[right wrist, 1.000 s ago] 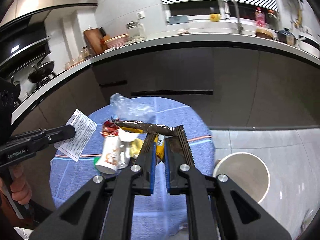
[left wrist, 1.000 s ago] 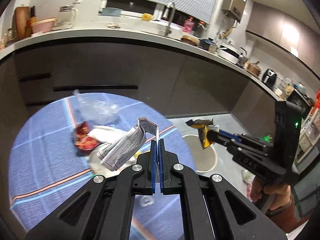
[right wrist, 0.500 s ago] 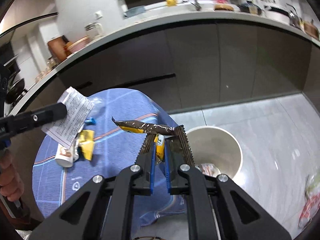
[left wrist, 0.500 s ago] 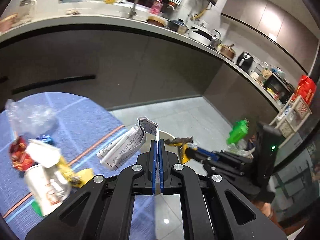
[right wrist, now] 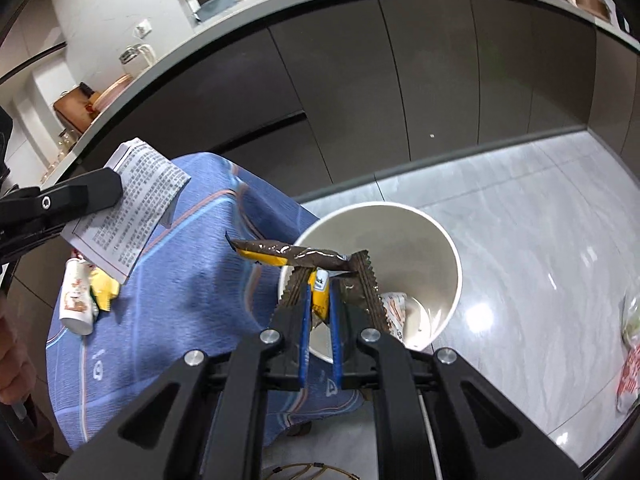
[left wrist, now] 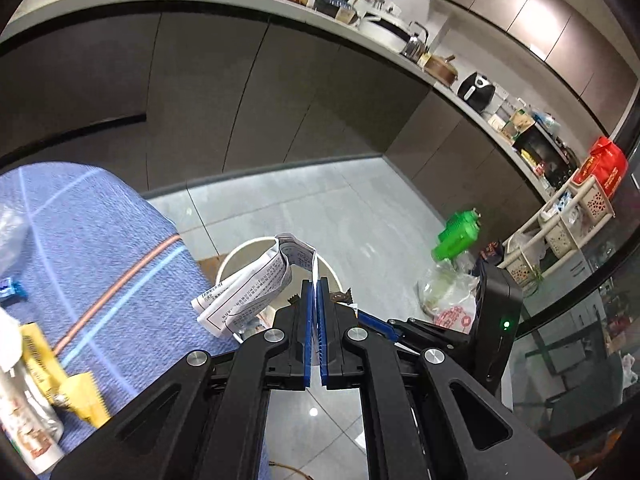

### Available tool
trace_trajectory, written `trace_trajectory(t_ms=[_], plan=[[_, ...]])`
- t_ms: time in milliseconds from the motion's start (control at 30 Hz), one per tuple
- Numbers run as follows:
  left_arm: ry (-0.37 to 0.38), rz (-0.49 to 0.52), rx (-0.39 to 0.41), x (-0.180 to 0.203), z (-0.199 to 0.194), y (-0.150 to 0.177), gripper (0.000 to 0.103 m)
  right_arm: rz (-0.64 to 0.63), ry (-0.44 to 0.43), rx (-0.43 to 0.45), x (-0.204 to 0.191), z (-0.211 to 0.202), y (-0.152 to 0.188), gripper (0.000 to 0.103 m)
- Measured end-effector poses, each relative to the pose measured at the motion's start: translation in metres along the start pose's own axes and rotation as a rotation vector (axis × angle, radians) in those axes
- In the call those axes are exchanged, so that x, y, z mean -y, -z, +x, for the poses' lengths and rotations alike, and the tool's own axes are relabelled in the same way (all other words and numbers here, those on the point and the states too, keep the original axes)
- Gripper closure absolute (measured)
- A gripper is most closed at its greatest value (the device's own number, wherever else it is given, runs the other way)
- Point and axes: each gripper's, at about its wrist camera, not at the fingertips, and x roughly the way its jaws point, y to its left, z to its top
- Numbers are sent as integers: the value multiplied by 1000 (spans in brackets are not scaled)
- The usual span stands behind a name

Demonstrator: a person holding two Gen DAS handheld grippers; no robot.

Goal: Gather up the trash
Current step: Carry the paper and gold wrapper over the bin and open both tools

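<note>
Wrapper point(right wrist: 292, 256) lies crosswise — right gripper point(right wrist: 320, 300) pinches it above bin point(right wrist: 452, 256); left gripper point(left wrist: 314, 292) clamps leaflet point(left wrist: 256, 288).

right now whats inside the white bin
In the white bin, one crumpled white wrapper with red print lies at the bottom. The right tool and its brown-and-yellow wrapper cover the near side, so anything there is hidden.

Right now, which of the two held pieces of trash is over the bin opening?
The brown and yellow snack wrapper in the right gripper; it hangs over the white bin. The printed paper leaflet sits off to the side, above the blue cloth.
</note>
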Motion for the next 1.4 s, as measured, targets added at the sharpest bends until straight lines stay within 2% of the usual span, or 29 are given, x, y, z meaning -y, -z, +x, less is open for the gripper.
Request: trace_trajectory(t_ms=[233, 400, 500, 533, 567, 600, 633, 700, 733, 800, 867, 967, 1100, 1400], plan=[[34, -5, -68, 6, 45, -7, 100, 33, 19, -50, 20, 31, 8, 91], [47, -7, -112, 8, 73, -12, 100, 12, 40, -60, 22, 44, 12, 89], [41, -5, -122, 10, 85, -14, 98, -4, 51, -60, 24, 51, 14, 85], [36, -5, -125, 9, 89, -15, 93, -13, 53, -60, 24, 52, 14, 83], [35, -6, -126, 9, 91, -15, 87, -28, 57, -59, 23, 53, 14, 74], [28, -10, -123, 8, 92, -16, 68, -50, 68, -52, 21, 54, 15, 63], [13, -17, -108, 6, 91, -17, 50, -67, 75, -47, 20, 53, 15, 57], [-19, -30, -63, 3, 86, -18, 37, -114, 89, -36, 16, 53, 16, 38], [-26, -32, -53, 2, 84, -18, 33, -127, 92, -30, 14, 53, 17, 33], [-47, -44, -31, -1, 78, -20, 24, -162, 95, -18, 10, 51, 18, 13], [-70, -52, 2, -2, 70, -21, 17, -181, 91, -12, 6, 50, 19, 4], [-113, -42, 45, 0, 59, -21, 9, -191, 83, -10, -1, 51, 17, 4], [-177, -6, 73, 5, 46, -19, 9, -181, 83, -7, -5, 50, 15, 4], [-200, -6, 105, 0, 15, -7, 9, -177, 70, 35, -8, 25, 8, 4]])
